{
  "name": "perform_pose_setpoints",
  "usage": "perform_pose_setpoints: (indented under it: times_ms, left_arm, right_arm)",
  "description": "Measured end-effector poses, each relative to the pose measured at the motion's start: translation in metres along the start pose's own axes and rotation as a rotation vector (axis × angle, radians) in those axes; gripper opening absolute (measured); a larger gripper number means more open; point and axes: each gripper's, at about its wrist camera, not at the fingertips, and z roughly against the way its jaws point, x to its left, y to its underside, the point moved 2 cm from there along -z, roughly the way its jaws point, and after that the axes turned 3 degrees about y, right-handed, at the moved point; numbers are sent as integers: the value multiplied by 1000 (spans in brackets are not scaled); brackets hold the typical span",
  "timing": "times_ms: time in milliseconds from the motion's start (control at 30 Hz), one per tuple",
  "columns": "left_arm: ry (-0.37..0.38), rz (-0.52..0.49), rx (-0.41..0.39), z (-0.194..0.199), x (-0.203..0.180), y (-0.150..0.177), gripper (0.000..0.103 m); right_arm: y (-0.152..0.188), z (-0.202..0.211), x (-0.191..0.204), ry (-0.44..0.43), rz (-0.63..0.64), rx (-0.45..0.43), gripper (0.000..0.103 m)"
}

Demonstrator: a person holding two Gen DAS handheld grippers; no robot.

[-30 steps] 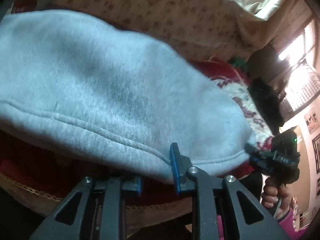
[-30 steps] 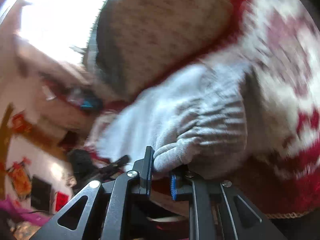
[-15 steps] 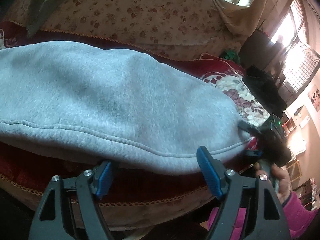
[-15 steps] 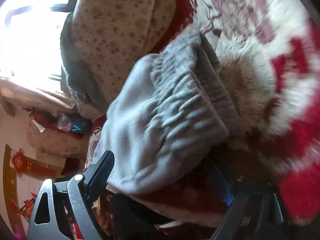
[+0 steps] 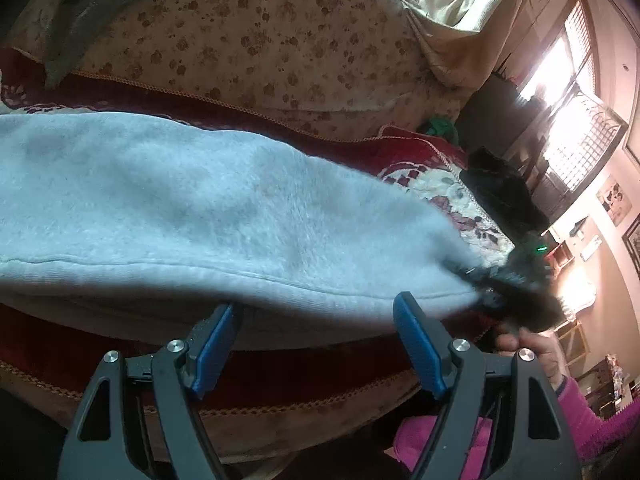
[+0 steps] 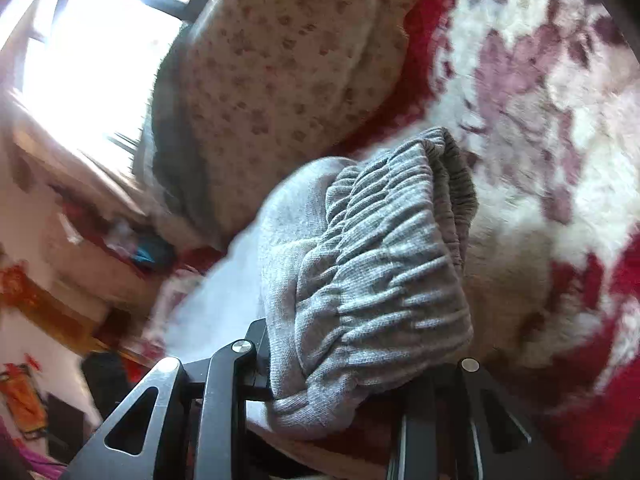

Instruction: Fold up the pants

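Grey sweatpants (image 5: 208, 216) lie along the red patterned sofa seat (image 5: 436, 184). My left gripper (image 5: 316, 334) is open, its blue pads (image 5: 418, 346) just in front of the pants' near hem, not holding them. My right gripper shows in the left wrist view (image 5: 516, 292), blurred, at the pants' right end. In the right wrist view the ribbed elastic waistband (image 6: 384, 272) bunches over my right gripper (image 6: 360, 384); the jaws stand wide apart, with their tips hidden under the cloth.
A floral back cushion (image 5: 260, 40) runs behind the pants. A dark garment (image 5: 500, 192) lies at the sofa's right end. The sofa's front edge with gold trim (image 5: 280, 408) is just beyond my left fingers. Bright windows (image 5: 568, 92) are at right.
Both grippers went from shut on the pants' edge to open. The pants have settled flat on the sofa seat. The left gripper drew back slightly; the right one is still moving.
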Motion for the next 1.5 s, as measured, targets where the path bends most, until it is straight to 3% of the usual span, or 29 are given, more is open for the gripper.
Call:
perform_pose_setpoints:
  times_ms: [67, 133, 200, 267, 433, 500, 567, 667, 800, 900, 1033, 1100, 1200, 1500]
  left_arm:
    - [-10, 0, 25, 0, 6, 3, 77]
    - [-9, 0, 42, 5, 12, 6, 77]
    - [38, 9, 84, 11, 20, 10, 81]
    - [50, 22, 88, 18, 26, 12, 81]
    - [25, 55, 5, 48, 43, 9, 81]
    - [1, 84, -42, 59, 54, 3, 82]
    - [-41, 119, -95, 72, 71, -5, 85]
    - [-186, 169, -147, 87, 100, -13, 86]
    - [-358, 255, -183, 107, 145, -19, 86]
    - [-479, 322, -206, 123, 181, -21, 86]
    - [-601, 345, -238, 139, 209, -25, 86]
    - [-637, 346, -253, 145, 218, -26, 86]
    - [-666, 353, -264, 150, 228, -29, 86]
    - [-734, 394, -271, 158, 257, -31, 86]
  right_arm:
    - [7, -10, -9, 55, -12, 43, 34]
    - [8, -8, -6, 106, 9, 49, 45]
    - [5, -3, -2, 180, 18, 76, 56]
    - [1, 9, 6, 243, 48, 78, 59]
    - [-10, 39, 39, 540, 229, 6, 71]
    - [-18, 48, 59, 577, 295, -44, 71]
    - [-25, 42, 84, 530, 354, -55, 71]
    - [-24, 6, 133, 362, 455, 1, 71]
    - [-5, -73, 198, 129, 563, 158, 74]
    - [21, -139, 247, 49, 683, 262, 75]
    - [48, -204, 289, -19, 748, 377, 76]
    - [58, -228, 304, -39, 776, 402, 83]
    - [68, -255, 329, -58, 813, 422, 91]
    - [87, -305, 378, -67, 880, 455, 92]
